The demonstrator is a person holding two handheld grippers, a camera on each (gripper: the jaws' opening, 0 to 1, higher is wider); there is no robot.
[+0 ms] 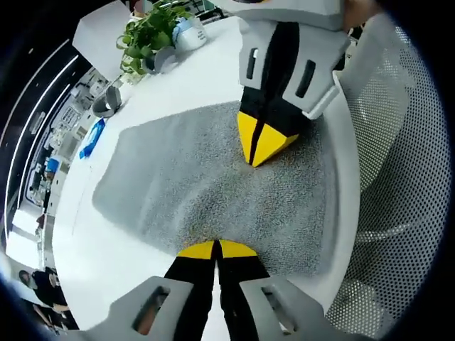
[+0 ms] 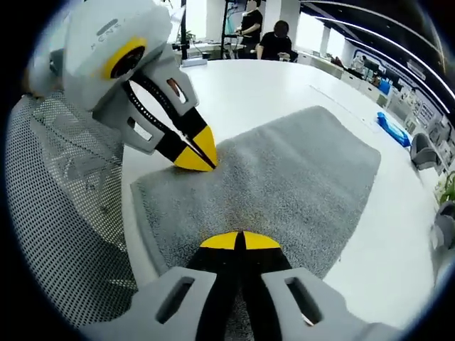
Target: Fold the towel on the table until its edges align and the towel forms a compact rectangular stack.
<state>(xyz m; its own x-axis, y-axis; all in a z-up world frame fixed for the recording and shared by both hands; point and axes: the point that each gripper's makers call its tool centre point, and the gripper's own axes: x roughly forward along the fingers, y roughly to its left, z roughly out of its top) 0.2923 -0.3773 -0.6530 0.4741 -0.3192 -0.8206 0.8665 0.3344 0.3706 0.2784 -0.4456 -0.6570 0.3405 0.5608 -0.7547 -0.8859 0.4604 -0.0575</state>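
A grey towel (image 1: 213,185) is lying on the white surface (image 1: 106,263), close to the surface's edge, with a mesh chair (image 1: 405,185) just beyond that edge. It is looking already doubled: in the right gripper view a layered edge is showing along the near side, so I am judging at least one fold done, though I cannot count the layers.

The left tool (image 1: 215,249) is sitting at the towel's near edge with its yellow tips together; whether cloth is caught between them I cannot tell. The right tool (image 1: 259,153) is pressing down on the towel from the opposite side, its tips likewise together. In the right gripper view the same pairing is showing reversed, the right tool (image 2: 238,240) low on the towel (image 2: 284,177) and the left tool (image 2: 195,156) touching the cloth near the edge.

The towel is still reading as a broad rectangle, not a compact stack, so more folding is probably remaining. A potted plant (image 1: 146,35) and a blue object (image 1: 92,138) are standing well apart from it.
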